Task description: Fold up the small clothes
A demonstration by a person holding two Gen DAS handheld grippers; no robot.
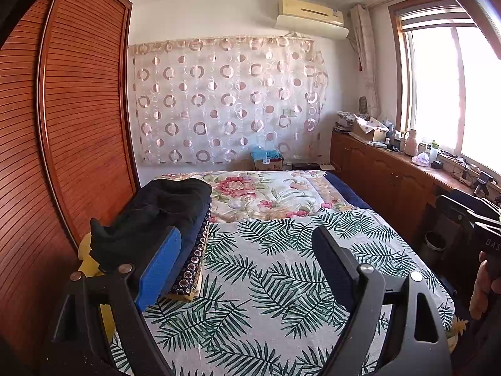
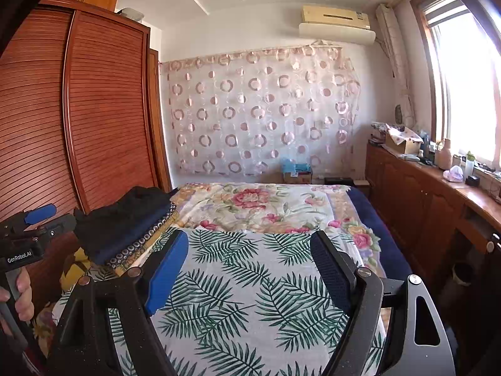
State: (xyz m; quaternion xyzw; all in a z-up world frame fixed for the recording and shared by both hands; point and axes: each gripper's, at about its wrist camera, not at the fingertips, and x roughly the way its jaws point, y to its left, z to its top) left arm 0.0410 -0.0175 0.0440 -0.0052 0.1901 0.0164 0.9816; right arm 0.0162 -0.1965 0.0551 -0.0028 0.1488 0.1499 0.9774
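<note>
A stack of clothes lies at the left edge of the bed: a crumpled black garment [image 1: 162,210] on top of a folded dark blue piece and a patterned navy-and-yellow cloth [image 1: 192,263]. The stack also shows in the right wrist view [image 2: 125,222]. My left gripper [image 1: 247,250] is open and empty, held above the palm-leaf sheet [image 1: 266,282], its left finger close beside the stack. My right gripper [image 2: 249,257] is open and empty above the same sheet [image 2: 250,297]. The left gripper body [image 2: 22,238] shows at the far left of the right wrist view.
A floral quilt [image 1: 266,194] covers the far half of the bed. A slatted wooden wardrobe [image 1: 78,109] stands close on the left. A wooden sideboard [image 1: 391,181] with clutter runs under the window on the right. A bin [image 1: 435,244] sits beside the bed.
</note>
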